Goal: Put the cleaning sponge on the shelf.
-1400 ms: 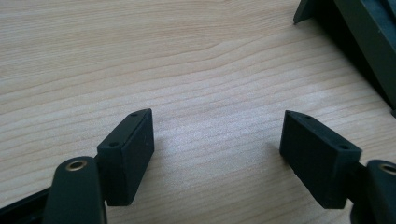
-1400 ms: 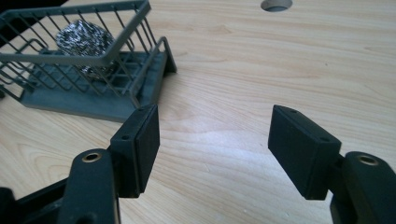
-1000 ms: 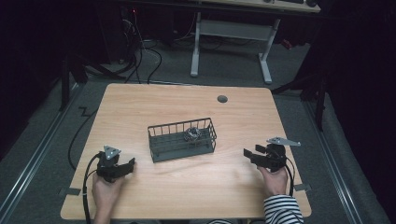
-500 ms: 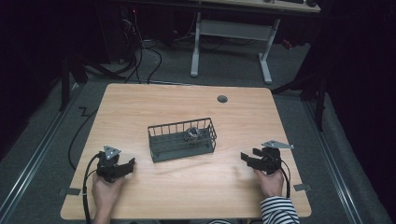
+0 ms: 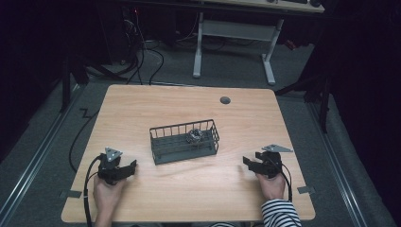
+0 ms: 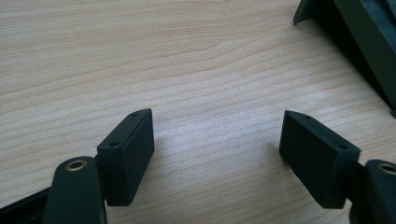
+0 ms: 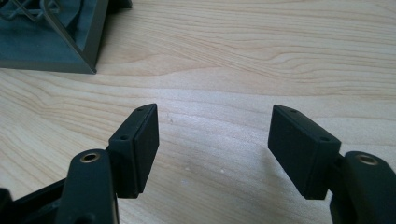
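The wire basket (image 5: 184, 141) stands at the middle of the tabletop (image 5: 142, 109), and a small crumpled, shiny object (image 5: 194, 136) lies inside it, toward the basket's right end and near its far wall; what the object is cannot be told at this size. The basket is dark grey, of thin upright wires with a solid-looking base, oblong and open at the top.

The left claw (image 5: 126, 169) rests on the tabletop well to the left of the basket and nearer the person; the right claw (image 5: 250, 161) rests to the right of the basket, also nearer the person. Both are released, jaws spread wide over bare wood with nothing between them, as the two gripper views show (image 6: 217, 140) (image 7: 212, 140).

To take the object out cleanly, the right claw, nearer to it, would best come down from above through the open top, keeping its blocky black pads clear of the wires, while the left steadies the basket's near rim. The light wood-grain surface looks smooth, so the basket may slide if nudged.
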Tool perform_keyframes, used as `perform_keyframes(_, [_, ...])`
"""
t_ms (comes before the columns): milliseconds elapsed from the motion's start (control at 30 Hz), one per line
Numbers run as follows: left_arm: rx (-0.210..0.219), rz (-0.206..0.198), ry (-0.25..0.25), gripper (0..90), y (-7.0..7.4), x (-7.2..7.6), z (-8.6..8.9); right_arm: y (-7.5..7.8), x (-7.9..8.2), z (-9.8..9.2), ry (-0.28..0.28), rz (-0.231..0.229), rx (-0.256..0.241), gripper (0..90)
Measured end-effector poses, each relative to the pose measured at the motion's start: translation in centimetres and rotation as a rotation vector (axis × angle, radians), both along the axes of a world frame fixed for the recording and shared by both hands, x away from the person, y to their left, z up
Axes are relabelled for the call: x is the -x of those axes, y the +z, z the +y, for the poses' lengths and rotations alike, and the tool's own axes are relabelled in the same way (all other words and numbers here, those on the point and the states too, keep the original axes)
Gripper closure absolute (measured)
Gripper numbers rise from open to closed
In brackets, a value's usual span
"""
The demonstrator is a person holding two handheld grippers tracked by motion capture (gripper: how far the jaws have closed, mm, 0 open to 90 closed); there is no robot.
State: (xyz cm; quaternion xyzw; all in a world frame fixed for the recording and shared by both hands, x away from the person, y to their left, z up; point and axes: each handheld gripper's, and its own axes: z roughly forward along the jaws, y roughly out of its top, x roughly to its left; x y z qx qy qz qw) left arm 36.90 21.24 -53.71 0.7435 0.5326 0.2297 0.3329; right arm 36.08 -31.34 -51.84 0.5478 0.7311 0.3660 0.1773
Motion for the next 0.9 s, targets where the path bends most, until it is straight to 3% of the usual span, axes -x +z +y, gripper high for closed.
perform_keyframes(667, [0.000, 0.000, 0.000, 26.8, 0.0, 0.0, 0.0, -0.9, -0.3, 0.7, 0.003, 0.007, 0.074, 32.9])
perform_keyframes(800, [0.002, -0.001, 0.001, 26.8, 0.0, 0.0, 0.0, -0.9, -0.2, 0.9, 0.005, 0.001, 0.086, 32.7])
perform_keyframes(900, [0.002, -0.001, 0.001, 26.8, 0.0, 0.0, 0.0, -1.2, 0.0, 1.2, 0.010, -0.025, 0.124, 32.3])
